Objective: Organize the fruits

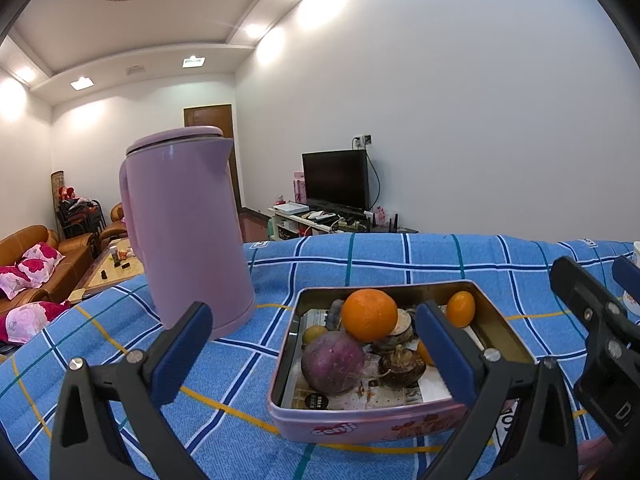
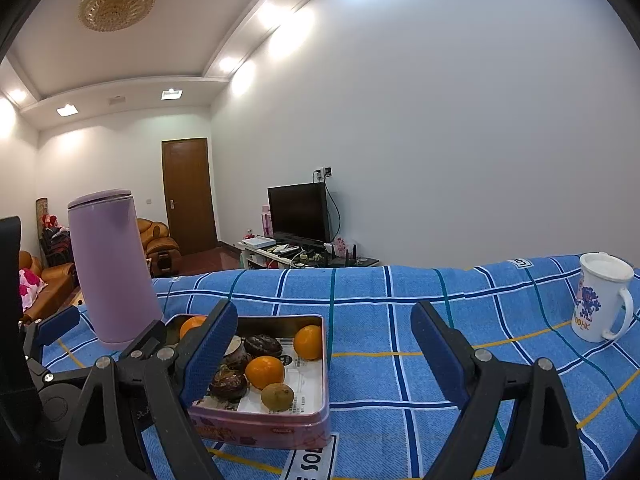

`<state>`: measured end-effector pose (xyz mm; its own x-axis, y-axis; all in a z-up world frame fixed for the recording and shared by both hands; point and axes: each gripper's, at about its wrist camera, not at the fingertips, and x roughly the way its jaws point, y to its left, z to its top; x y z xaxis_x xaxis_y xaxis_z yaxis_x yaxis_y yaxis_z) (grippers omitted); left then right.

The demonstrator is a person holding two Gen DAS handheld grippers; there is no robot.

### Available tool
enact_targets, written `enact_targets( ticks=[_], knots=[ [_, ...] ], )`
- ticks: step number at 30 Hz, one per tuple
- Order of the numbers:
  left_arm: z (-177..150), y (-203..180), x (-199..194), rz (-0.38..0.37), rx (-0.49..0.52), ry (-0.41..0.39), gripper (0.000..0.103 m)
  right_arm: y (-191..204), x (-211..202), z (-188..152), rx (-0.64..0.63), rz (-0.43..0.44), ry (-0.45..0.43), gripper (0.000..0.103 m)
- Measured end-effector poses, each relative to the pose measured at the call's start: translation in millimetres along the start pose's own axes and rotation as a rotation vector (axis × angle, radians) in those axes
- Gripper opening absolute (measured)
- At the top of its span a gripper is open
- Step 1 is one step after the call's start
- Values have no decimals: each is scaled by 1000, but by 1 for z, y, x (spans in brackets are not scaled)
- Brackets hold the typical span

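Observation:
A pink tin box point(image 1: 360, 426) point(image 2: 276, 426) sits on the blue checked cloth and holds mixed produce. A large orange point(image 1: 370, 315) lies on top, with a smaller orange point(image 1: 461, 309) at the far right corner, a round purple one point(image 1: 333, 363) in front and a brown bulb point(image 1: 402, 367) beside it. In the right wrist view I see oranges point(image 2: 265, 372) point(image 2: 308, 342), brown bulbs point(image 2: 228, 386) and a small brownish-yellow fruit point(image 2: 277, 397). My left gripper point(image 1: 316, 360) is open, hovering just before the tin. My right gripper point(image 2: 324, 360) is open, empty, at the tin's right side.
A tall lilac kettle point(image 1: 188, 232) point(image 2: 112, 268) stands left of the tin. A white printed mug point(image 2: 602, 298) stands at the far right of the cloth. The table's far edge drops off to a living room with a TV point(image 1: 336, 180) and sofas.

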<state>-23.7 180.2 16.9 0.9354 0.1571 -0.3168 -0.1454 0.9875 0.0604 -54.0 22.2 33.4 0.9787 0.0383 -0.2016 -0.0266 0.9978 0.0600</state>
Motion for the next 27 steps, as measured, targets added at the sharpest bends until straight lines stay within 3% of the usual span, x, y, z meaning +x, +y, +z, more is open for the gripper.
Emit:
enact_targets(
  ticks=[27],
  knots=[
    [0, 2, 6, 31, -6, 23, 103, -1, 3, 1, -5, -1, 9, 90]
  ],
)
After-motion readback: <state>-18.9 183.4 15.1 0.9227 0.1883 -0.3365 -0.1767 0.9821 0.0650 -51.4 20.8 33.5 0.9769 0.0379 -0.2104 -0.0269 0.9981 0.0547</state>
